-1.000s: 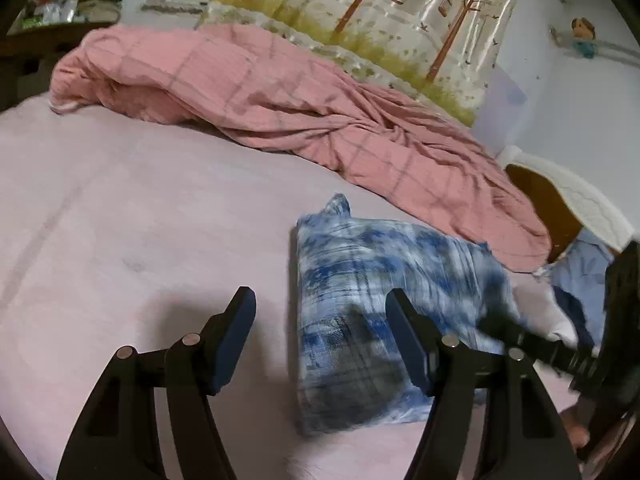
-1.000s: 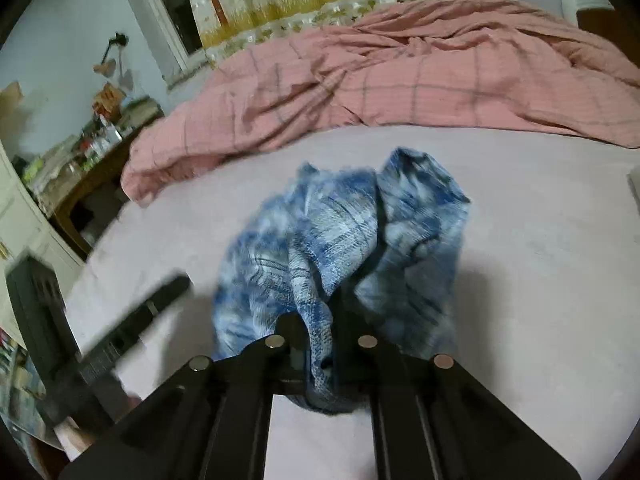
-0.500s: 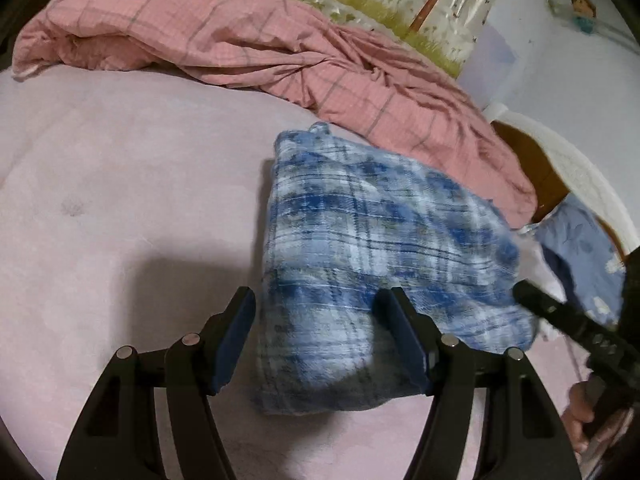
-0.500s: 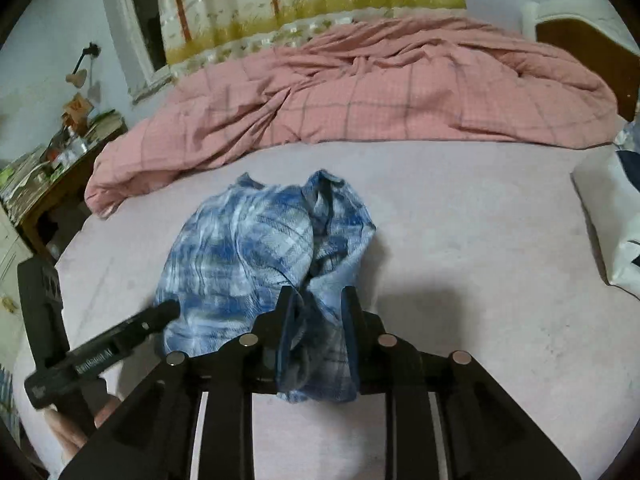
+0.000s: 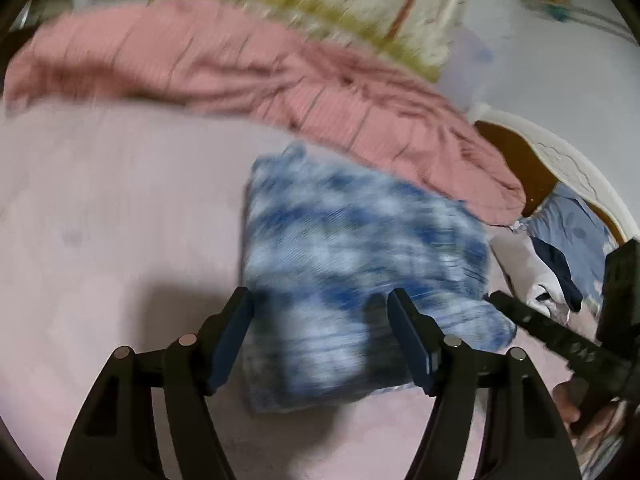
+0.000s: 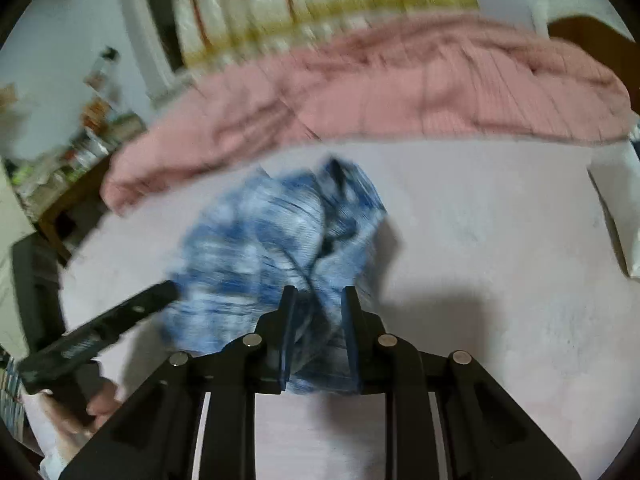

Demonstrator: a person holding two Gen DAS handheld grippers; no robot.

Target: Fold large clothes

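Observation:
A blue and white plaid garment (image 5: pixel 344 264) lies folded into a rough rectangle on the pink bed sheet (image 5: pixel 104 216). My left gripper (image 5: pixel 320 320) is open and hovers over the garment's near left edge, holding nothing. My right gripper (image 6: pixel 318 312) has its jaws partly apart with the garment's near edge (image 6: pixel 276 240) bunched between them; the cloth rises in a hump in front of it. Each gripper shows at the edge of the other's view. Both views are motion blurred.
A crumpled pink checked blanket (image 5: pixel 280 80) lies along the far side of the bed, also in the right wrist view (image 6: pixel 400 88). Folded clothes (image 5: pixel 560 248) sit by the headboard. A cluttered desk (image 6: pixel 80 152) stands at left. A white item (image 6: pixel 616 208) lies at right.
The right gripper's jaws have opened wider around the garment's edge. The left gripper stayed open and shifted back slightly over the garment. Both cameras are moving.

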